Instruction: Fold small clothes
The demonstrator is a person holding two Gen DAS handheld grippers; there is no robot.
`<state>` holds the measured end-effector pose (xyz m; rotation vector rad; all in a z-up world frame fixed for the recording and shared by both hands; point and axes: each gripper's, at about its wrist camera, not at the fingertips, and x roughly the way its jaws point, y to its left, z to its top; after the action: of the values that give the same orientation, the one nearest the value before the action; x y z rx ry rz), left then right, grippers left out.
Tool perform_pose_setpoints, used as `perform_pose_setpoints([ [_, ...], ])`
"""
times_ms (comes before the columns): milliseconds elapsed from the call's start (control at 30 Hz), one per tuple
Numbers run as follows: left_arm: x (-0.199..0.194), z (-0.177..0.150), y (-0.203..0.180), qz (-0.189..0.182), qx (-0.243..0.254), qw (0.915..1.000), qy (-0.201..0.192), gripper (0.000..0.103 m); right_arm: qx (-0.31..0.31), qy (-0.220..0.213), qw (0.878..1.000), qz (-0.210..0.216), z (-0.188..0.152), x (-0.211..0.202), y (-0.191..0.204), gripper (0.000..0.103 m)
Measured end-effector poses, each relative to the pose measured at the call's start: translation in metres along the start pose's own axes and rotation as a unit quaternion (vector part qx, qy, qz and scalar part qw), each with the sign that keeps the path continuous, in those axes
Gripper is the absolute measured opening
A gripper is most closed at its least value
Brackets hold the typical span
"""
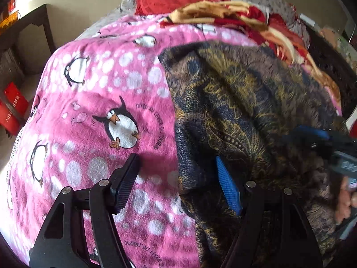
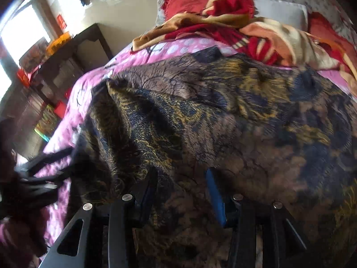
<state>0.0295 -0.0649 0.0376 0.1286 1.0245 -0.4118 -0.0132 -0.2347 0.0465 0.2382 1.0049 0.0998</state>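
Penguins on pink blanket (image 1: 93, 116) left view only, patterned cloth (image 2: 223, 116) both

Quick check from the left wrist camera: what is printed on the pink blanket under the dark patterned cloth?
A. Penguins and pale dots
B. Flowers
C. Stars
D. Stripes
A: the pink blanket shows black-and-white penguins among pale dots, with the dark patterned cloth lying over its right part.
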Motion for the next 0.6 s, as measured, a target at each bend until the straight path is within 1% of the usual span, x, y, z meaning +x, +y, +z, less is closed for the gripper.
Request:
perform_pose_setpoints([
  [33, -0.002, -0.001, -0.003, 0.009, 0.011, 0.9998, -0.011, 0.070, 0.004, -0.006, 1.000, 0.001, -0.002, -0.010, -0.005, 0.043],
  [67, -0.004, 0.000, -0.006, 0.015, 0.018, 0.9997, -0.012, 0.070, 0.007, -0.028, 1.000, -0.006, -0.004, -0.029, -0.013, 0.044],
  [100, -0.007, 0.001, -0.007, 0.014, 0.018, 0.9997, -0.010, 0.070, 0.009, -0.041, 0.999, -0.017, -0.006, -0.042, -0.020, 0.047],
  [133, -0.011, 0.002, -0.007, 0.008, 0.014, 0.9998, -0.015, 0.070, 0.014, -0.057, 0.997, -0.043, -0.009, -0.057, -0.032, 0.050],
  [167, -0.016, 0.003, -0.007, 0.003, 0.009, 0.9997, -0.022, 0.070, 0.023, -0.070, 0.994, -0.086, -0.012, -0.072, -0.047, 0.051],
  [200, -0.022, 0.004, -0.008, 0.001, 0.006, 0.9995, -0.030, 0.070, 0.031, -0.078, 0.989, -0.119, -0.015, -0.083, -0.059, 0.051],
  [267, -0.032, 0.006, -0.012, 0.001, 0.008, 0.9989, -0.045, 0.070, 0.060, -0.096, 0.976, -0.188, -0.022, -0.102, -0.093, 0.052],
  [300, -0.037, 0.008, -0.016, 0.000, 0.009, 0.9985, -0.055, 0.070, 0.078, -0.096, 0.967, -0.222, -0.025, -0.107, -0.111, 0.052],
  [333, -0.040, 0.011, -0.020, -0.001, 0.010, 0.9982, -0.060, 0.070, 0.089, -0.090, 0.962, -0.244, -0.025, -0.107, -0.124, 0.053],
  [367, -0.043, 0.013, -0.024, -0.004, 0.011, 0.9979, -0.064, 0.070, 0.105, -0.072, 0.957, -0.263, -0.026, -0.101, -0.142, 0.054],
  [400, -0.045, 0.015, -0.030, -0.008, 0.013, 0.9977, -0.066, 0.070, 0.116, -0.057, 0.959, -0.251, -0.024, -0.095, -0.156, 0.053],
  [433, -0.046, 0.017, -0.035, -0.012, 0.016, 0.9976, -0.066, 0.070, 0.124, -0.050, 0.964, -0.230, -0.024, -0.093, -0.162, 0.044],
  [467, -0.047, 0.019, -0.041, -0.014, 0.020, 0.9976, -0.066, 0.070, 0.131, -0.051, 0.971, -0.195, -0.025, -0.090, -0.169, 0.032],
  [500, -0.048, 0.020, -0.046, -0.014, 0.025, 0.9975, -0.065, 0.070, 0.127, -0.064, 0.969, -0.200, -0.024, -0.094, -0.170, 0.025],
  [533, -0.048, 0.021, -0.050, -0.015, 0.029, 0.9973, -0.065, 0.070, 0.120, -0.077, 0.968, -0.205, -0.023, -0.101, -0.170, 0.004],
  [600, -0.049, 0.021, -0.057, -0.021, 0.029, 0.9970, -0.069, 0.070, 0.121, -0.108, 0.968, -0.191, -0.019, -0.113, -0.168, 0.004],
])
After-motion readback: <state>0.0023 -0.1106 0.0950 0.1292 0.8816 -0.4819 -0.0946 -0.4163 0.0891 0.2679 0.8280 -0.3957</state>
